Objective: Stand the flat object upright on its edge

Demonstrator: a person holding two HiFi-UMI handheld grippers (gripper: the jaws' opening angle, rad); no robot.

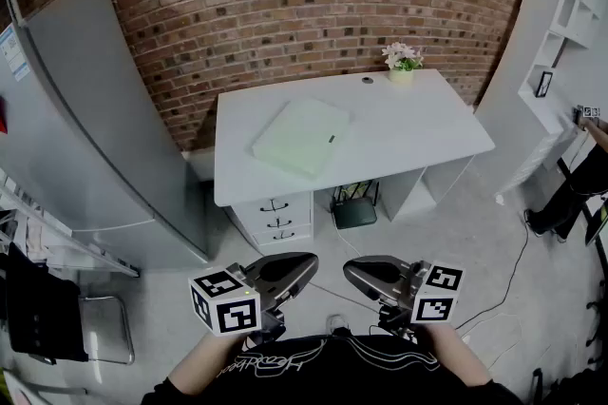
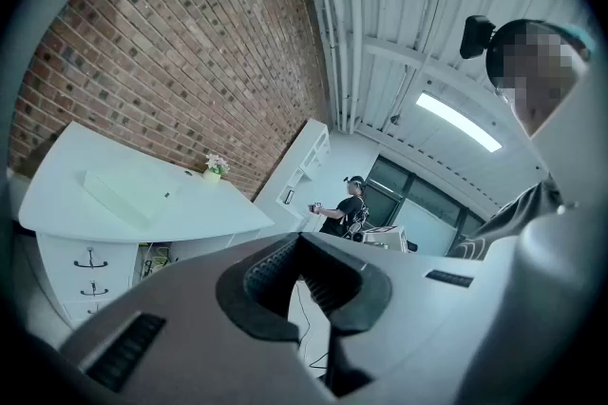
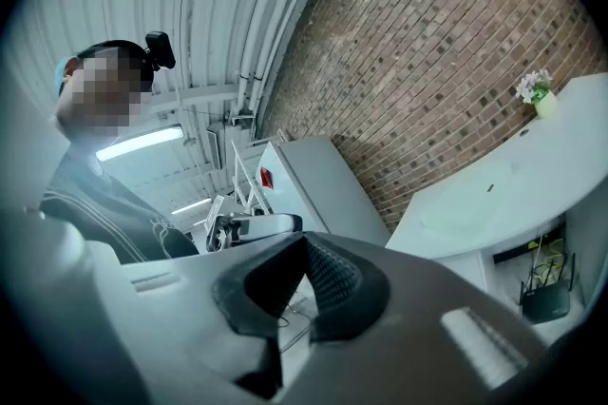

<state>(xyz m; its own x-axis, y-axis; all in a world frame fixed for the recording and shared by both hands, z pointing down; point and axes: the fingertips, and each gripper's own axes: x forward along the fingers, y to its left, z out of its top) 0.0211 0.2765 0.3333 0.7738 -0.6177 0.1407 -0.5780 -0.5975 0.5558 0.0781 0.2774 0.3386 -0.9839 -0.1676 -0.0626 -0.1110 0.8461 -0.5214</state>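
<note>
Pale-green flat object [image 1: 300,138] lies flat on white desk [image 1: 418,132]; left gripper [image 1: 306,264] and right gripper [image 1: 353,272] (held well short of it) both closed, empty.

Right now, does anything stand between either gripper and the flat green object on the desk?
Nothing visible does. The flat green object lies on the desk; only open floor and bare tabletop separate it from the left gripper and right gripper. The flower pot stands behind it.
</note>
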